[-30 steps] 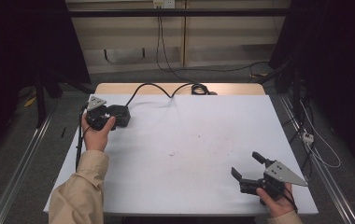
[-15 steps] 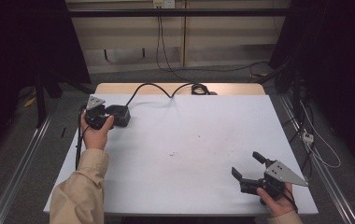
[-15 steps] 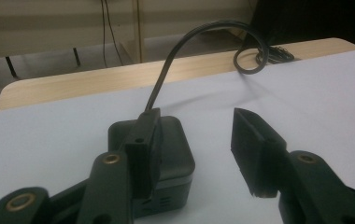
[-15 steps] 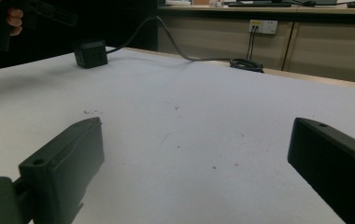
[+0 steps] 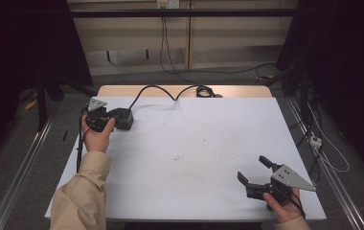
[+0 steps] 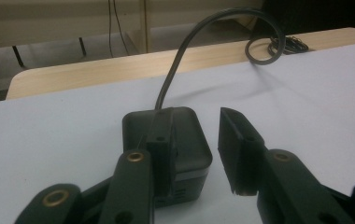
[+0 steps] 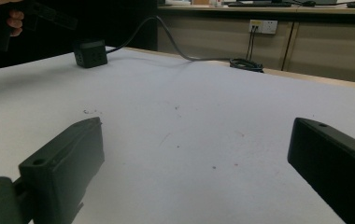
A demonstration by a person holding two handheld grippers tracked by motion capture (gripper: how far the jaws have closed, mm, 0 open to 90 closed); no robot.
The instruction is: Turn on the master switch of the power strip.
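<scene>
A black box-shaped adapter [image 5: 124,118] lies at the table's far left, and its thick black cable [image 5: 161,91] runs off to the back edge. My left gripper [image 5: 115,120] hovers at it, held by a hand in a tan sleeve. In the left gripper view the left finger [image 6: 161,140] lies over the adapter [image 6: 189,140]. The other finger stands apart to its right, and bare table shows in the gap. These jaws have just been closing and do not press on the adapter. My right gripper [image 5: 251,167] rests open at the near right with nothing between its fingers [image 7: 68,158].
The white table [image 5: 194,143] has a few small specks near its middle. A wooden strip [image 5: 237,91] runs along the back, where the cable coils [image 5: 204,91]. Metal rails [image 5: 22,167] flank the table on the floor, and loose wires [image 5: 324,153] lie to the right.
</scene>
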